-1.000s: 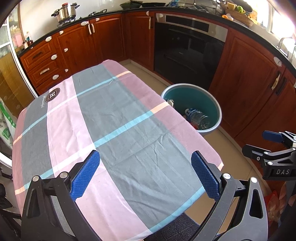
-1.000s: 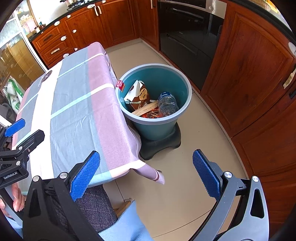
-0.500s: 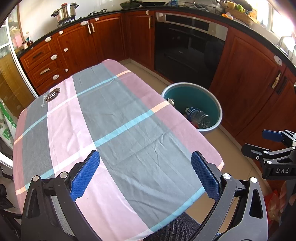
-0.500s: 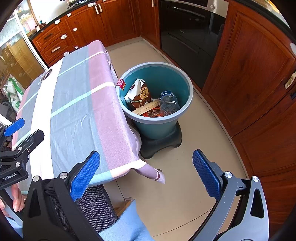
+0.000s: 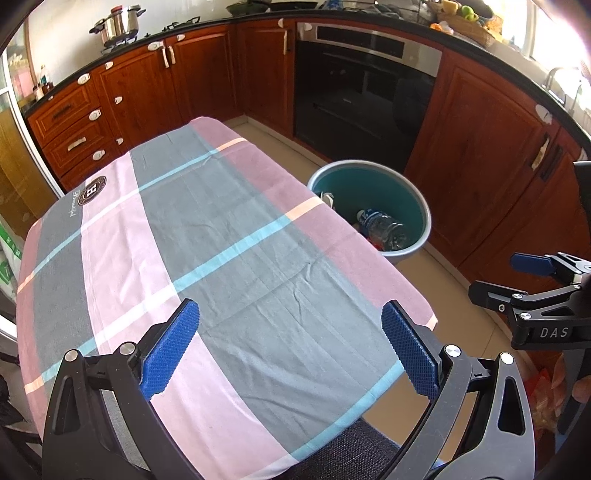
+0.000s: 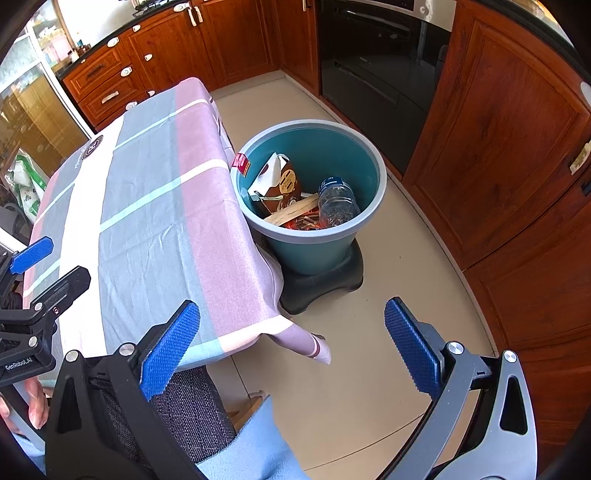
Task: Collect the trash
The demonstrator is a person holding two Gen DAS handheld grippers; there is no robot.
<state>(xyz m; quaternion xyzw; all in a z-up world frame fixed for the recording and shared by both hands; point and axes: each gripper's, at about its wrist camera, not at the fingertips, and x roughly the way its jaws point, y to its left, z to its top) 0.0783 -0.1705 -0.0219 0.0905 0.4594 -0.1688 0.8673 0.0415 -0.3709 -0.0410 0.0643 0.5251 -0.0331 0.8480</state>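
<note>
A teal bin stands on a black base on the floor, right beside the table's edge; in the left wrist view the bin shows past the table's far right side. Inside lie a clear plastic bottle, a brown-and-white carton, wooden sticks and wrappers. The bottle is also visible from the left. My left gripper hovers open above the near end of the checked tablecloth, holding nothing. My right gripper hangs open over the floor at the table's corner, short of the bin.
Wooden cabinets and a black oven ring the floor beyond the bin. A chair with dark fabric and a blue sleeve sit below the right gripper. A pot stands on the far counter.
Both grippers stay open. The right gripper has drifted slightly, with the bin sitting a touch higher in its view; the left view is nearly unchanged.
</note>
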